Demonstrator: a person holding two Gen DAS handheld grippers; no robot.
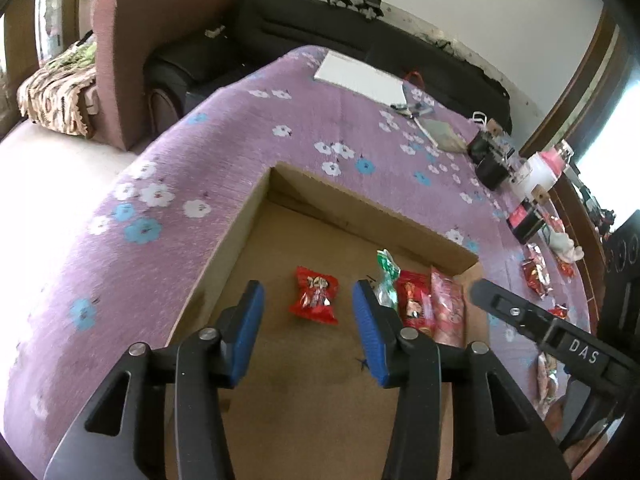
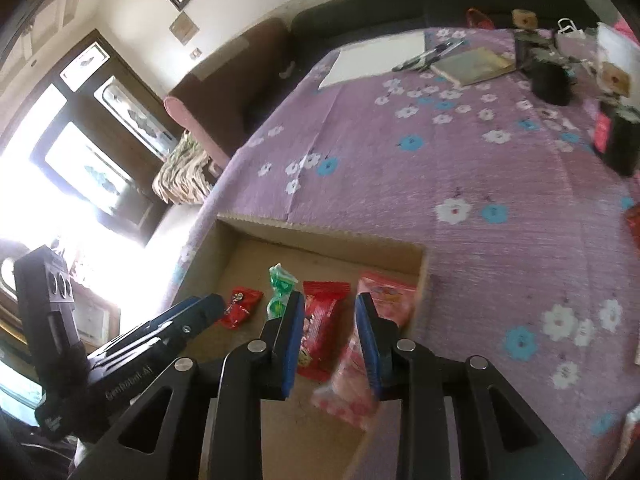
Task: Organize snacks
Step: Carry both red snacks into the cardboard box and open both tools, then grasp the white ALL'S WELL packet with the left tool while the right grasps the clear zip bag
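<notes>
An open cardboard box (image 1: 256, 216) sits on a purple flowered tablecloth (image 1: 172, 184). On its floor lie a red snack packet (image 1: 314, 300), a green-wrapped candy (image 1: 386, 276), a second red packet (image 1: 414, 304) and a pink packet (image 1: 448, 312). My left gripper (image 1: 310, 332) hangs open above the first red packet, whose sides its pads do not touch. My right gripper (image 2: 331, 340) is open over the second red packet (image 2: 324, 312), with the blurred pink packet (image 2: 384, 296) running under its right finger. One finger (image 1: 492, 296) of the right gripper shows over the box's right edge.
Several loose snack packets (image 1: 536, 272) lie on the cloth right of the box. Farther back are a white sheet (image 1: 360, 76), a book (image 2: 472, 66), black items (image 1: 492, 160) and a white bottle (image 1: 540, 172). A dark sofa (image 1: 280, 28) and a brown armchair (image 1: 132, 60) stand beyond the table.
</notes>
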